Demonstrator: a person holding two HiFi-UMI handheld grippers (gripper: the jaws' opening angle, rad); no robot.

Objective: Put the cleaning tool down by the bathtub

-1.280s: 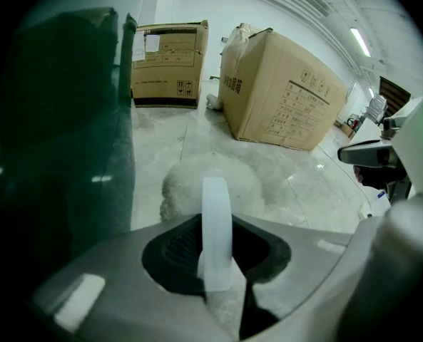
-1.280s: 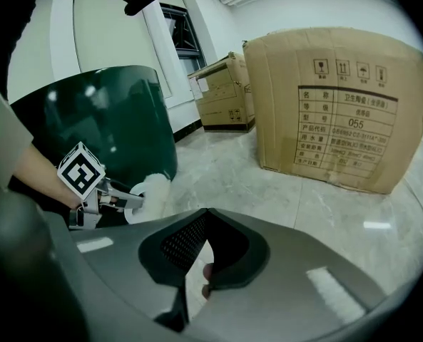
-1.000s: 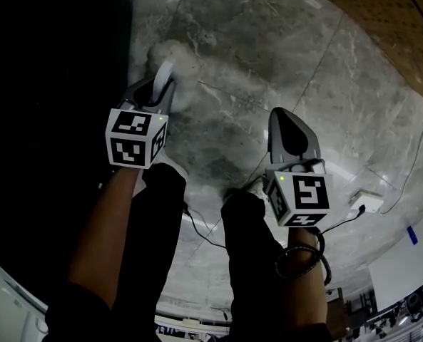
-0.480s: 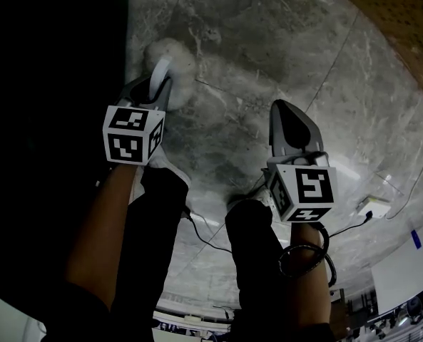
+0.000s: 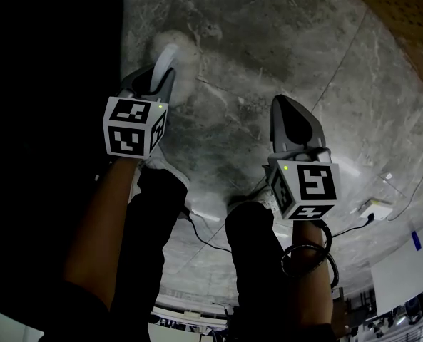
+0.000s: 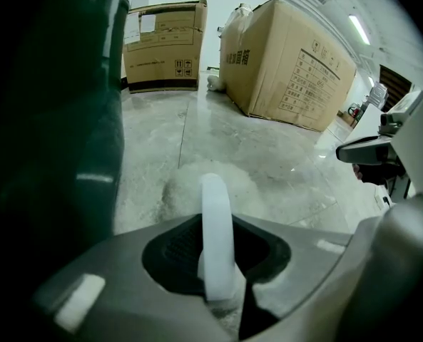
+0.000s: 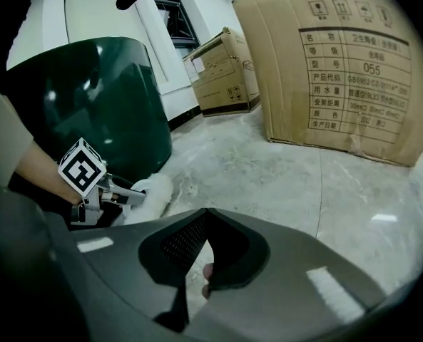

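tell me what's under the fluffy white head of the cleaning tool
Grey marble floor shows around the cleaning tool's fluffy white head, beside the dark green bathtub. The patch directly beneath is covered.

Cleaning tool: a white, fluffy-headed duster on a narrow white handle. It is clamped by the handle between the jaws of the left gripper, with its head down at the grey marble floor, just beside the glossy dark-green bathtub.
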